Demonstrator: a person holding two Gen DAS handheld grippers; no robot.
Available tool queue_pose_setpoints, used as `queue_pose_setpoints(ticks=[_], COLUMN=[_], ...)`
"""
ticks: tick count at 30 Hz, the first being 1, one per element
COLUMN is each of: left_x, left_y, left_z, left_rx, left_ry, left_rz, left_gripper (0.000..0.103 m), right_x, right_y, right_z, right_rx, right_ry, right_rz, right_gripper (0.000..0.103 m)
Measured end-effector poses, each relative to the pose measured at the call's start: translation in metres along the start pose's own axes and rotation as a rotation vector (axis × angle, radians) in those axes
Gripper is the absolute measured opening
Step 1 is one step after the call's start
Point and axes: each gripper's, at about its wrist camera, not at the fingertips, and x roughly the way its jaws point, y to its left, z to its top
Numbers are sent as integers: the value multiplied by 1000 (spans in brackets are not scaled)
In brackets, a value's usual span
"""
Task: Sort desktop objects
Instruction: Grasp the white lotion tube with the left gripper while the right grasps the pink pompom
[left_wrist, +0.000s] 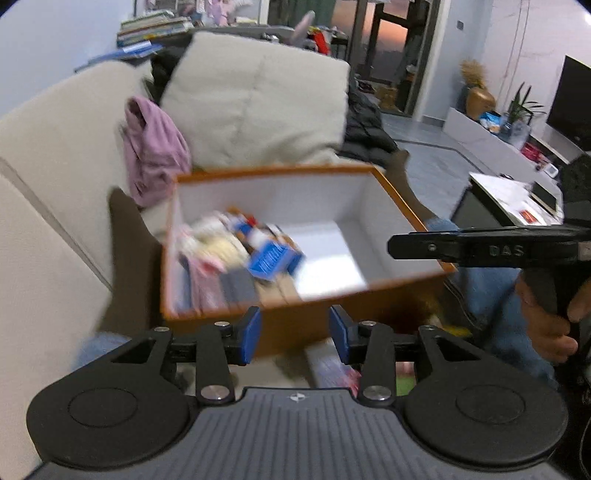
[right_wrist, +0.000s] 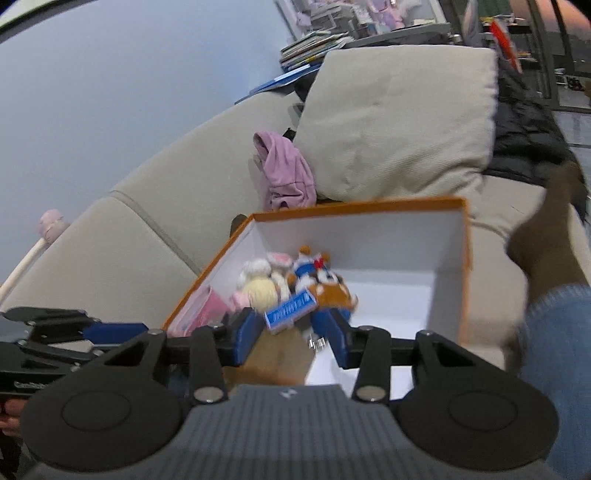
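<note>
My left gripper (left_wrist: 294, 339) has jaws apart, nothing btwn them, hovering just short of the orange box (left_wrist: 397, 192). Right gripper (right_wrist: 292, 338): jaws also spread, empty, over the box's near edge w/ the blue carton (right_wrist: 291, 311) just ahead. Plush toys (right_wrist: 295, 280) + a pink item already sit inside, left half. Looks mostly sorted; remaining desk objects aren't visible, so can't tell what's left.

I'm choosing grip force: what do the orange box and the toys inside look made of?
The orange box looks like stiff matte paperboard: thin, straight walls, white inside. The toys look like soft plush, with fuzzy rounded shapes, though blur hides detail. The blue packet among them looks like printed card.
</note>
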Motion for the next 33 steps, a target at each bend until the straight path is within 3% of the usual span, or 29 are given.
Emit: queue_pose_setpoints(ticks=[5, 12, 14, 23, 29, 33], left_x=[15, 55, 64, 91, 96, 91], left_y=[-9, -17, -15, -12, -15, -3], left_z=[-33, -69, -77, -94, -96, -99], left_rx=[-71, -81, -107, -169, -143, -195], left_ry=[65, 158, 182, 242, 211, 190], left_rz=[-10, 18, 3, -24, -19, -44], left_gripper=[47, 48, 52, 52, 55, 53], right_x=[-18, -2, 4, 22, 34, 44], right_y=[2, 9, 10, 0, -6, -8], right_z=[-57, -108, -113, -128, -128, -127], right_rx=[-3, 19, 5, -2, 27, 54], right_ry=[85, 231, 244, 312, 301, 300], right_rz=[-59, -31, -44, -58, -37, -21], right_gripper=[43, 48, 49, 53, 57, 58])
